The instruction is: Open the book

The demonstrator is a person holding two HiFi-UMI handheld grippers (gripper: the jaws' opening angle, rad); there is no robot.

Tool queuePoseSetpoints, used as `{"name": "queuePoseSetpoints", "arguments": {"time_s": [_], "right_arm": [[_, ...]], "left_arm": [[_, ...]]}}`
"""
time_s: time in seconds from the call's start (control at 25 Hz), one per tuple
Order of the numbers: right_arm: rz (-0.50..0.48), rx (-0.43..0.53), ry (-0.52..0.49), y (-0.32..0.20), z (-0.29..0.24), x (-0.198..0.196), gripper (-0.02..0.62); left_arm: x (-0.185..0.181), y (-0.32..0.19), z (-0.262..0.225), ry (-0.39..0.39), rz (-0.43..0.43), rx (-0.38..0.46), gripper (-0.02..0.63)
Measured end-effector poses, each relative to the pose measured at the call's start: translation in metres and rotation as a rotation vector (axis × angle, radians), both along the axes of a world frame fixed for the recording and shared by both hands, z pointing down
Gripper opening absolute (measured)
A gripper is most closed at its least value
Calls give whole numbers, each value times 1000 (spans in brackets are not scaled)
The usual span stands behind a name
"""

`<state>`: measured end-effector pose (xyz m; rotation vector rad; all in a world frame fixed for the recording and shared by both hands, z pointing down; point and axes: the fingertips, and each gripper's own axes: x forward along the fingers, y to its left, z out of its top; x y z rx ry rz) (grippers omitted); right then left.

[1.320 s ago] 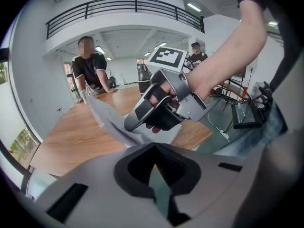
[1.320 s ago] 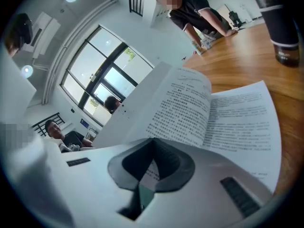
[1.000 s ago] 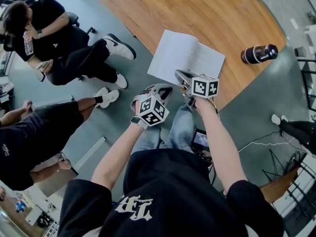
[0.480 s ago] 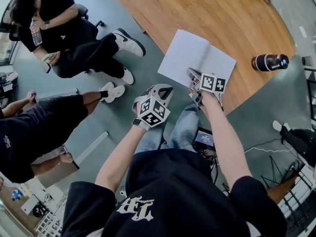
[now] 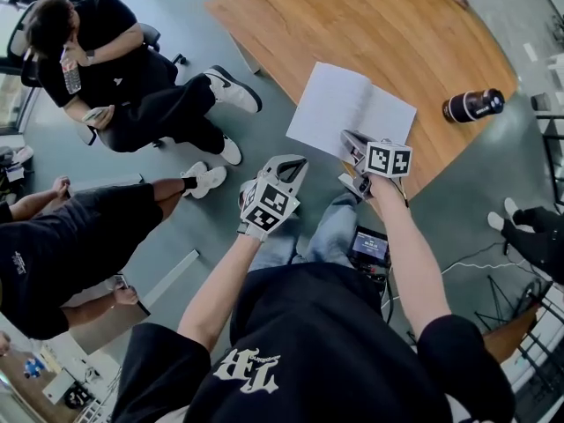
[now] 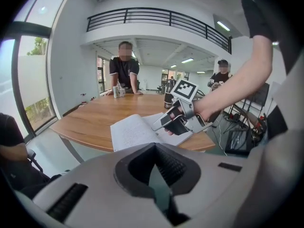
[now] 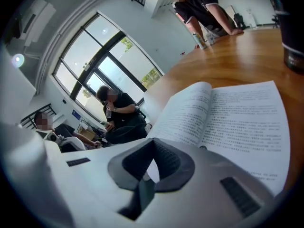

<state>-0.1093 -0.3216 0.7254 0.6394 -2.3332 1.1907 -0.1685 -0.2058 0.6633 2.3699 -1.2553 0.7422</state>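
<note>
The book [image 5: 348, 108] lies open on the wooden table [image 5: 352, 25], near its front edge, with printed pages up [image 7: 237, 118]. My right gripper [image 5: 349, 139] hovers at the book's near edge, jaws shut with nothing between them. The left gripper view shows it over the right-hand page [image 6: 164, 122]. My left gripper [image 5: 294, 164] is off the table, left of the book and over the grey floor. Its jaws are shut and empty, and it points toward the book [image 6: 135, 131].
A dark bottle [image 5: 471, 106] lies on the table to the right of the book. People sit on the floor side at the left [image 5: 115, 69], and a person leans on the table's far edge [image 6: 124, 72]. Cables and a small screen [image 5: 368, 249] lie below the table edge.
The book lies open in every frame. Both grippers keep roughly their places, the right one at the book's near edge; mostly the head camera has shifted.
</note>
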Motion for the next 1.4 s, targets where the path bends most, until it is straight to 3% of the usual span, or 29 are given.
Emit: {"name": "queuePoseSetpoints", "arguments": {"time_s": [0.12, 0.36, 0.88, 1.12, 1.4], "right_arm": [[-8, 67, 14, 11, -20, 11, -15], [32, 199, -50, 41, -95, 31, -15], [281, 349, -267, 110, -250, 116, -15], [303, 505, -158, 143, -291, 132, -15], [255, 588, -74, 176, -309, 129, -15]], "left_arm": [[-3, 6, -11, 64, -19, 10, 6], [-8, 19, -48, 131, -17, 73, 6], [-15, 52, -128, 217, 35, 211, 6], [-14, 68, -160, 250, 67, 259, 6], [-15, 86, -189, 289, 87, 295, 6]]}}
